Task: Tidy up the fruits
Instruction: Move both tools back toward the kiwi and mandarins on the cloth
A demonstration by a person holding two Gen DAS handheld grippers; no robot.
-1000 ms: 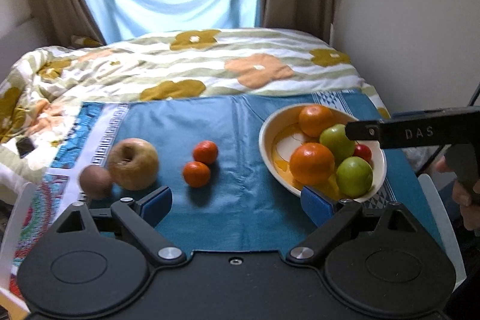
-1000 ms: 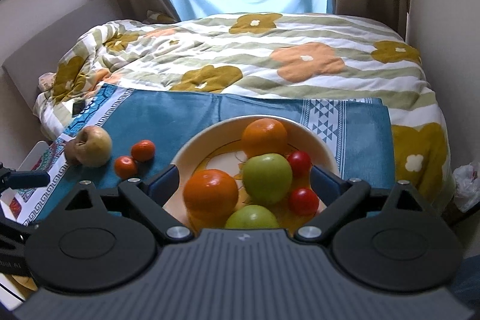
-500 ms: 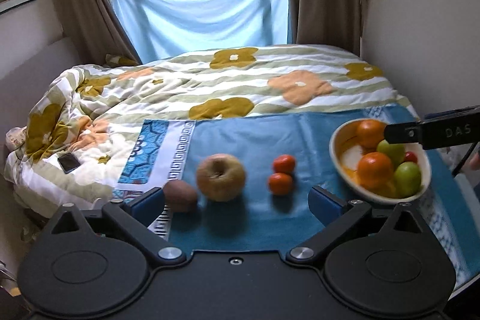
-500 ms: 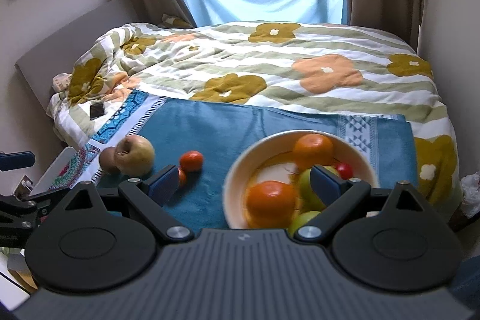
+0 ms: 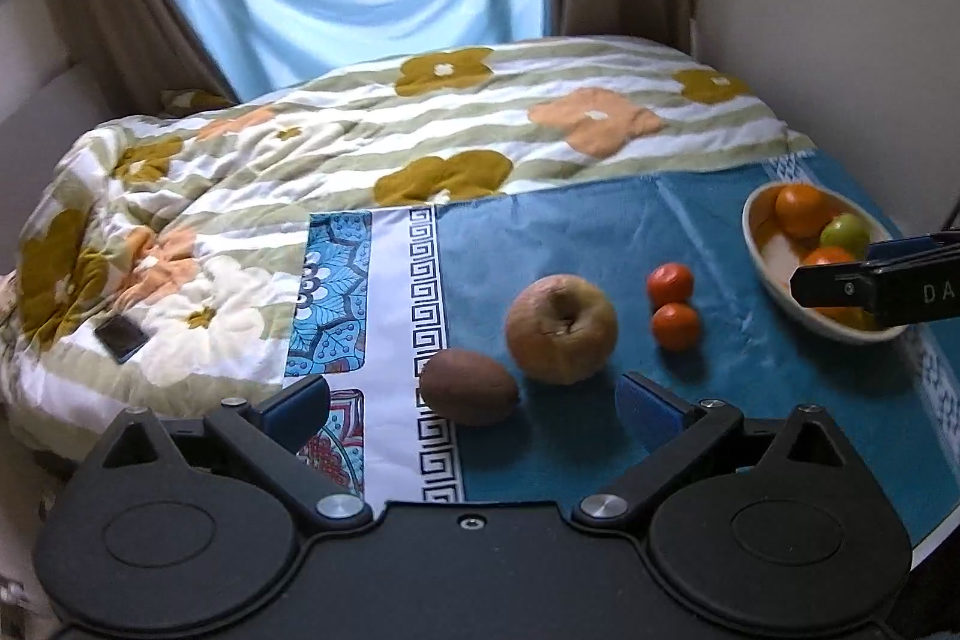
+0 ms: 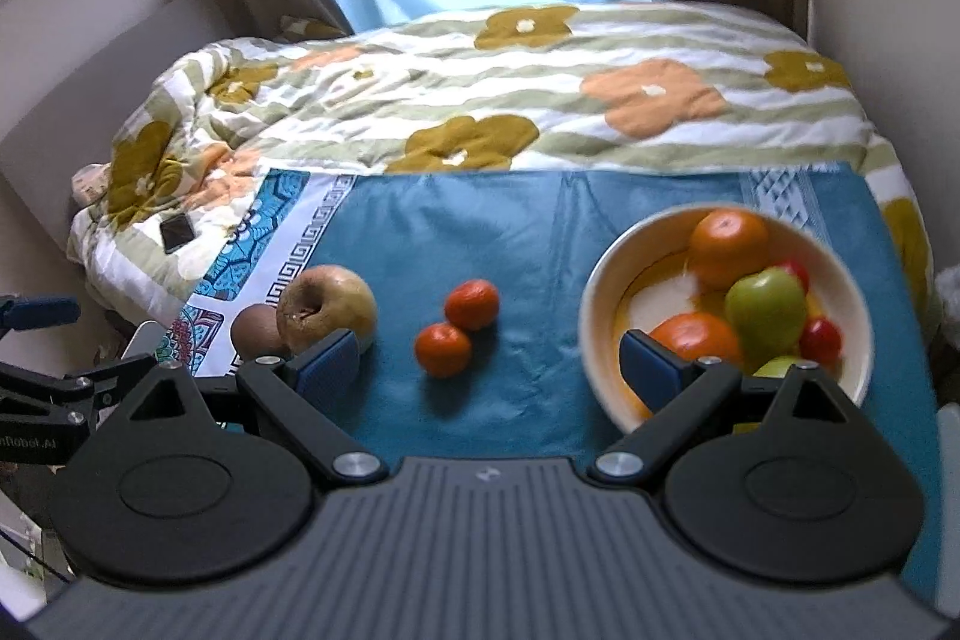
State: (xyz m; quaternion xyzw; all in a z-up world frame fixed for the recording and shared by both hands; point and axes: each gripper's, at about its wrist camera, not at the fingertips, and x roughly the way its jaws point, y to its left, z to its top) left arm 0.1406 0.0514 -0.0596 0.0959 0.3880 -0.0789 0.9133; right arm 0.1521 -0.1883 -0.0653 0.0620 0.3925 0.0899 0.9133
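Kiwi (image 5: 468,387) sits between the spread jaws of the left gripper (image 5: 474,403); right gripper (image 6: 489,359) spread too, tangerines (image 6: 443,349) just ahead.

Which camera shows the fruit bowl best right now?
The right wrist view: the bowl shows nearly whole, with oranges, green apples and small red fruits inside. In the left wrist view it sits at the frame's right edge, partly hidden behind the other gripper.
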